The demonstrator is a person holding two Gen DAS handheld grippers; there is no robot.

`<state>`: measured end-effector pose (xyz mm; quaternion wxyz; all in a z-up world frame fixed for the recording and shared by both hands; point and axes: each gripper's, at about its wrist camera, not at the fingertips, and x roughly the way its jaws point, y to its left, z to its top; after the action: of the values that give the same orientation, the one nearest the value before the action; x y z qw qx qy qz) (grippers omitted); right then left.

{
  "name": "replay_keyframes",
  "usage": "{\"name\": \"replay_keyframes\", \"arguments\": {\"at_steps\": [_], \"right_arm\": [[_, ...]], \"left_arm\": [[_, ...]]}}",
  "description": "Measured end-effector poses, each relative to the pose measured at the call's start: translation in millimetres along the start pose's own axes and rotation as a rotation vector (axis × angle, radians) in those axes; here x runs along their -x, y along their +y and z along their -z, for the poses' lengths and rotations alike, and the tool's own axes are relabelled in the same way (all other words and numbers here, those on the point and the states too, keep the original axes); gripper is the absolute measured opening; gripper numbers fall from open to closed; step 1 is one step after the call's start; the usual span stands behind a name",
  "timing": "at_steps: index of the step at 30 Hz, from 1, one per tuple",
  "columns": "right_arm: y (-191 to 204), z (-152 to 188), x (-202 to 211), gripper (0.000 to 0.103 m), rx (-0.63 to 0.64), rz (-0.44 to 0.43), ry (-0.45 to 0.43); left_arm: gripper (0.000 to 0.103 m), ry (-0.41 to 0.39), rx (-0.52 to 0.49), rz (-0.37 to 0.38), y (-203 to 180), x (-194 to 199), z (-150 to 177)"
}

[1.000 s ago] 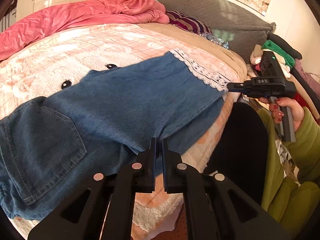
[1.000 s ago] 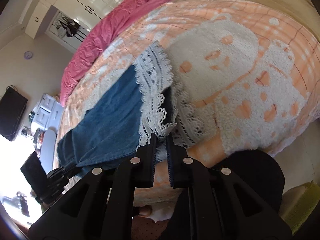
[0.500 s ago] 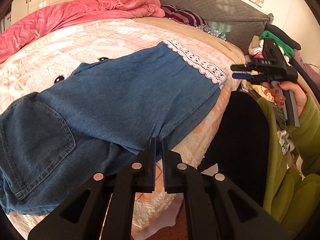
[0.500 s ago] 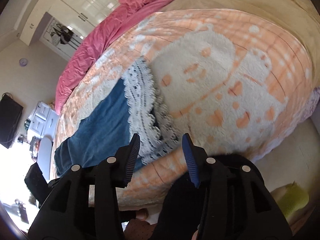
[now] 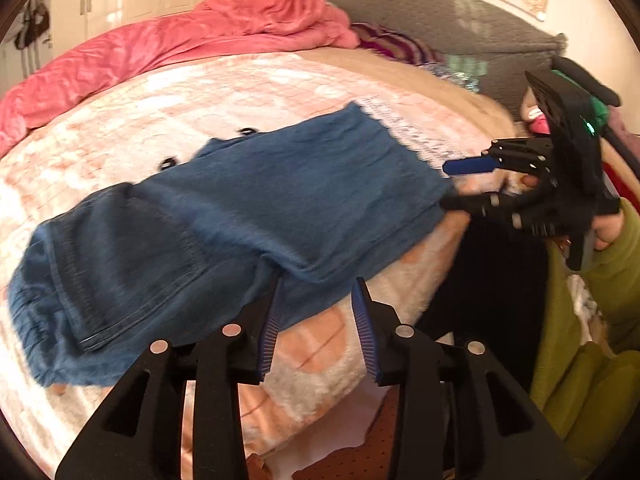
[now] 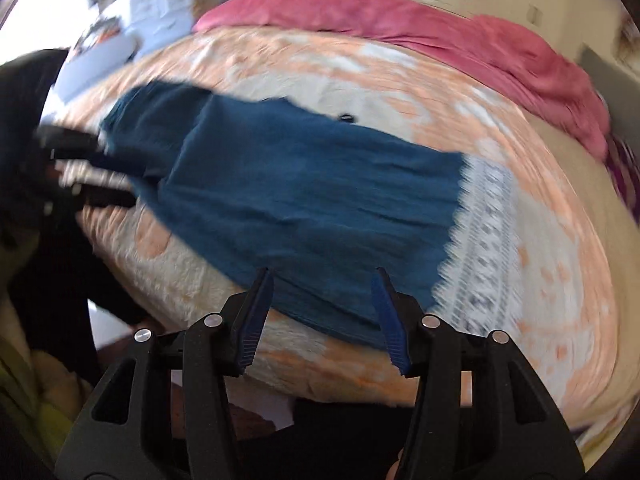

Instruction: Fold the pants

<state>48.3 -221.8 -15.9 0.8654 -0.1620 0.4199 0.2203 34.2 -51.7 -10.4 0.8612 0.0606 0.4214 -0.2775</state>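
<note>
The blue denim pants (image 5: 248,208) lie flat on the peach patterned blanket, legs folded one over the other, with a white lace hem (image 6: 484,240) at the leg ends. My left gripper (image 5: 318,284) is open and empty, just off the pants' near edge at mid-leg. My right gripper (image 6: 322,276) is open and empty at the near edge by the leg ends; it also shows in the left wrist view (image 5: 452,186), jaws apart beside the hem. The left gripper shows in the right wrist view (image 6: 96,172) at the waist end, blurred.
A crumpled pink duvet (image 5: 180,48) lies along the far side of the bed. A grey headboard cushion (image 5: 420,24) and piled clothes (image 5: 576,92) stand at the right. The bed edge (image 5: 360,392) drops off just below the grippers.
Both grippers have opened and let go of the pants: the right first, then the left. The pants now rest on the bed. The right gripper has swung round to face along the legs.
</note>
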Motion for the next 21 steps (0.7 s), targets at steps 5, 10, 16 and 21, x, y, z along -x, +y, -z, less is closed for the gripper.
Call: {"name": "replay_keyframes", "arguments": {"at_steps": [5,10,16,21], "right_arm": [[22,-5,-27,0.040,0.175,0.022,0.069],[10,-6,-38,0.004,0.145,-0.041,0.099],[-8,5,-13,0.001,0.075,-0.120,0.079],[2,19,-26,0.008,0.115,-0.139,0.147]], "left_arm": [[0.048,0.008,0.070,-0.079,27,12,10],[0.048,0.037,0.156,-0.141,57,9,20],[0.048,0.031,0.140,-0.190,72,10,21],[0.049,0.014,0.258,-0.140,99,20,29]]}}
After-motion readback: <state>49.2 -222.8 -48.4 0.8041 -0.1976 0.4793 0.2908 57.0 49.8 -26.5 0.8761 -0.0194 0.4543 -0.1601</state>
